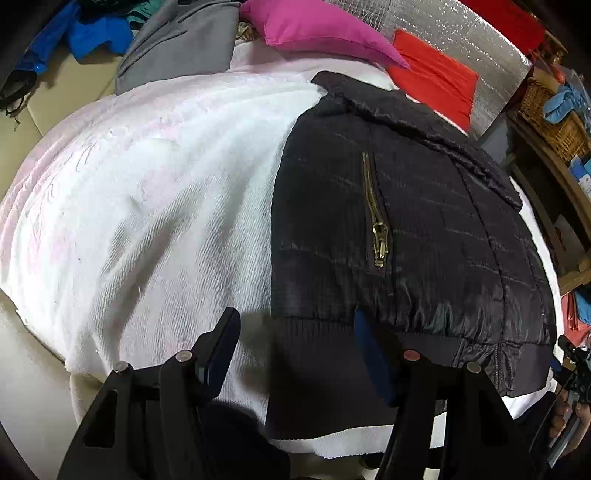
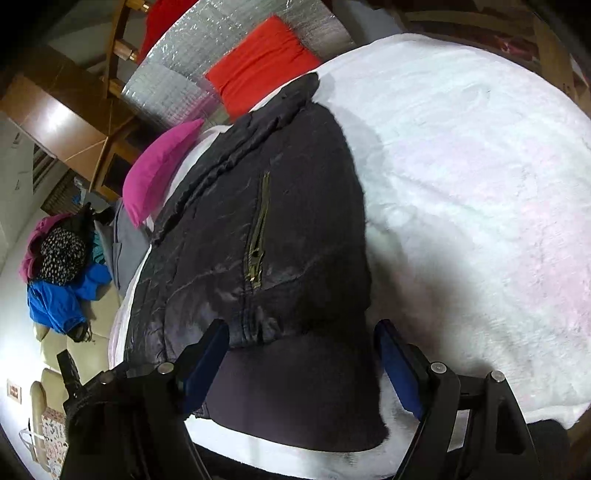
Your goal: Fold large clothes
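Jacket (image 1: 406, 229): black, puffy, folded narrow, lying flat on the white blanket (image 1: 147, 206); brass zip (image 1: 376, 218) facing up, ribbed hem nearest the cameras.
Left gripper (image 1: 295, 354): released, jaws spread wide over the hem's left corner.
Right gripper (image 2: 303, 362): released, jaws straddling the hem.
Behind: pink cushion (image 1: 317, 29), red cushion (image 1: 432, 77).

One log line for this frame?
jacket flat on blanket | left claw open at hem | right claw open at hem | no grasp
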Motion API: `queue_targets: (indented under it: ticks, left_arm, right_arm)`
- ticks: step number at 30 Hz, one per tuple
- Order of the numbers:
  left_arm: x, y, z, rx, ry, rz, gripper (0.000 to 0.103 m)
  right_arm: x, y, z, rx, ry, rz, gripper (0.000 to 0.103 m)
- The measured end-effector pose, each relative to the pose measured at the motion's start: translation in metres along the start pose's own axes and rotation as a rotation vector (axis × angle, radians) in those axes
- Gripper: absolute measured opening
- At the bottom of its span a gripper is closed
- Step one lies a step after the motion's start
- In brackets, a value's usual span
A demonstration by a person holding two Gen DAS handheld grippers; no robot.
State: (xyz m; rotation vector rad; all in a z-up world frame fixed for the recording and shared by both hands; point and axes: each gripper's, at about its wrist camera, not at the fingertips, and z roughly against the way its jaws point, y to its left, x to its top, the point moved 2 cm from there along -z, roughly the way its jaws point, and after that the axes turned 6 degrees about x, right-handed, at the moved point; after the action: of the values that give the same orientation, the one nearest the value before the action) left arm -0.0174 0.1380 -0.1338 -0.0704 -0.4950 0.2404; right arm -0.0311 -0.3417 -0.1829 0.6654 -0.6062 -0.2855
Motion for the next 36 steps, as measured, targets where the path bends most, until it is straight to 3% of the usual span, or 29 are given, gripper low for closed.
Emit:
queue_targets:
  ticks: [3, 10, 14, 15, 19, 23, 25, 26, 27, 28, 29, 33, 36]
  left_arm:
    - [0.002, -0.002, 0.002, 0.012, -0.012, -0.011, 0.065]
    - [0.001, -0.002, -0.005, -0.01, 0.004, -0.006, 0.065]
    - [0.001, 0.0, -0.001, -0.012, -0.016, -0.011, 0.065]
    - [0.001, 0.0, -0.001, -0.017, -0.019, -0.01, 0.065]
    - [0.001, -0.001, -0.007, -0.044, 0.0, 0.002, 0.065]
    - [-0.001, -0.009, -0.006, -0.069, -0.009, -0.036, 0.065]
    - [-0.002, -0.01, -0.012, -0.066, 0.003, -0.039, 0.055]
    - [-0.002, -0.01, -0.013, -0.067, 0.004, -0.031, 0.051]
    - [-0.001, -0.01, -0.012, -0.074, -0.003, -0.026, 0.037]
    - [0.0, -0.01, -0.009, -0.081, -0.009, -0.027, 0.031]
    - [0.001, -0.012, -0.004, -0.08, -0.018, -0.037, 0.016]
    - [0.014, -0.007, 0.035, -0.117, -0.106, 0.013, 0.014]
    - [0.016, -0.006, 0.037, -0.124, -0.117, 0.015, 0.015]
  right_arm:
    - [0.001, 0.007, 0.004, 0.038, -0.006, 0.009, 0.084]
    - [-0.001, 0.007, -0.007, 0.004, 0.017, 0.019, 0.082]
    - [-0.002, 0.011, -0.003, -0.046, 0.017, 0.034, 0.05]
    - [-0.001, 0.009, -0.002, -0.045, 0.021, 0.032, 0.049]
    - [-0.002, 0.001, -0.007, -0.069, 0.038, 0.014, 0.049]
    - [-0.002, 0.005, -0.013, -0.065, 0.033, 0.023, 0.059]
    - [-0.001, 0.007, -0.018, -0.085, 0.044, 0.044, 0.059]
    - [-0.001, 0.008, -0.018, -0.097, 0.047, 0.051, 0.049]
    - [0.0, 0.009, -0.018, -0.105, 0.058, 0.06, 0.03]
    - [0.001, 0.011, -0.016, -0.088, 0.065, 0.06, 0.027]
    - [0.002, 0.014, -0.013, -0.081, 0.063, 0.062, 0.021]
    - [0.01, 0.043, 0.018, -0.04, 0.002, 0.1, 0.013]
    - [0.012, 0.044, 0.021, -0.028, 0.004, 0.1, 0.012]
